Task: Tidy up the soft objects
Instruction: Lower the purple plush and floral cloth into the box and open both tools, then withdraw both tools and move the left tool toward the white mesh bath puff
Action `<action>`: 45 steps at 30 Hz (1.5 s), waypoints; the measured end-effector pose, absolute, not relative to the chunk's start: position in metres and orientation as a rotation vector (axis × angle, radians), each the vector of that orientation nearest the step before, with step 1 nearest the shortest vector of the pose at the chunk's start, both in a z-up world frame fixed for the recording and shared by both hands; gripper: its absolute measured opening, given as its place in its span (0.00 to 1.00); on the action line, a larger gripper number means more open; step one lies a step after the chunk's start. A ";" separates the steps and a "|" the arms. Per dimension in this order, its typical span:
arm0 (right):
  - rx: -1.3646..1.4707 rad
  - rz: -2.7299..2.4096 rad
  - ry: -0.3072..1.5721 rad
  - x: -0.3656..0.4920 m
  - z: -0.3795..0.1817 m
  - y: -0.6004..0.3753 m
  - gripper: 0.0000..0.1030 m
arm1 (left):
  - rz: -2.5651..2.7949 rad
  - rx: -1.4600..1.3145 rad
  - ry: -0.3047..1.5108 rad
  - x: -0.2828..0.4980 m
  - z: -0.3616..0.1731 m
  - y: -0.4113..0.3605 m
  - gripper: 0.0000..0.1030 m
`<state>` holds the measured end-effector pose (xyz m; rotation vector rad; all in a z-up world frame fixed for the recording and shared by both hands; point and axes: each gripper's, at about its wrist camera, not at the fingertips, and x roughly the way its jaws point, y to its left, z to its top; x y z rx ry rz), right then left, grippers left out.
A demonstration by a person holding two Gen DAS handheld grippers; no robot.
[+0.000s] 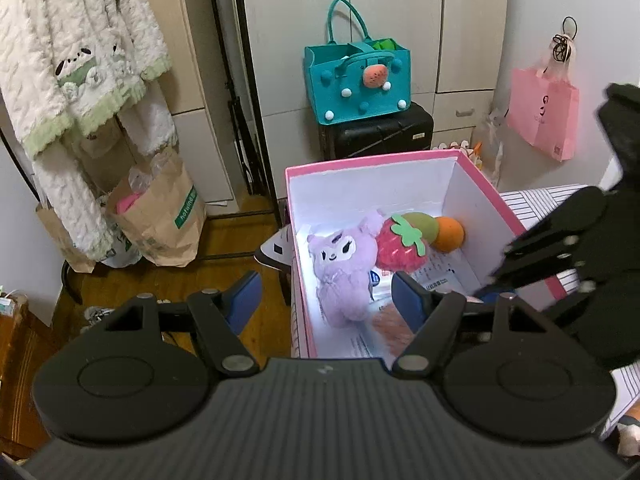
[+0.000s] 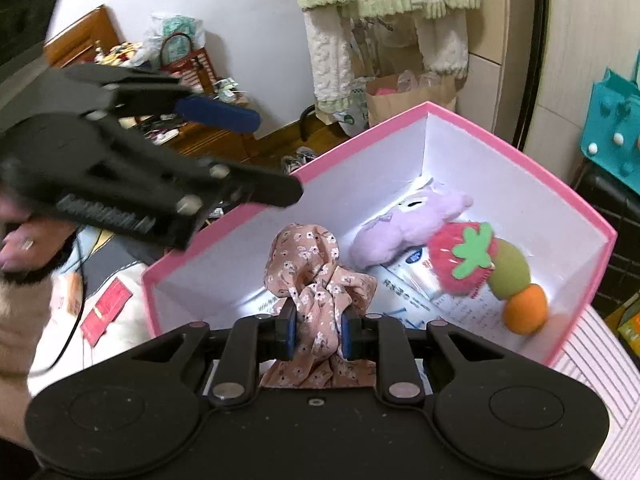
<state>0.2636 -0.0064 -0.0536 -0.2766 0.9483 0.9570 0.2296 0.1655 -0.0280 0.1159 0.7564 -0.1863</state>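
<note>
A pink box [image 1: 492, 194] with white inside walls holds a purple plush [image 1: 340, 268] and a strawberry fruit-skewer plush [image 1: 404, 246] on printed papers. The box [image 2: 560, 188] also shows in the right wrist view, with the purple plush [image 2: 404, 226] and the skewer plush [image 2: 468, 258]. My right gripper [image 2: 319, 332] is shut on a pink floral cloth [image 2: 316, 276], held over the box's near wall. In the left wrist view the right gripper [image 1: 490, 282] reaches in from the right. My left gripper [image 1: 326, 300] is open and empty above the box's near left wall.
A teal felt bag [image 1: 358, 80] sits on a black suitcase [image 1: 376, 132] behind the box. Brown paper bags [image 1: 160, 216] stand on the wood floor at left under a hanging fleece robe [image 1: 76, 60]. A pink bag [image 1: 544, 116] hangs at right. Striped bedding [image 2: 600, 364] lies beside the box.
</note>
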 end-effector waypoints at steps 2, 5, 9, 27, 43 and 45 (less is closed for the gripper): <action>-0.269 0.944 0.965 0.269 -0.062 0.005 0.25 | -0.186 0.118 0.768 0.230 -0.032 0.165 0.69; -0.221 0.953 1.007 0.278 -0.074 0.016 0.39 | -0.194 0.104 0.788 0.230 -0.036 0.166 0.69; -0.202 0.915 0.979 0.279 -0.071 0.015 0.48 | -0.223 0.062 0.810 0.227 -0.034 0.171 0.69; -0.252 0.775 0.807 0.198 0.018 -0.086 0.52 | -0.325 0.166 0.785 0.163 0.007 0.131 0.75; -0.322 0.719 0.699 0.119 0.045 -0.145 0.63 | -0.480 0.246 0.818 0.112 0.022 0.072 0.81; -0.316 0.712 0.689 0.111 0.043 -0.153 0.63 | -0.498 0.265 0.826 0.107 0.021 0.063 0.81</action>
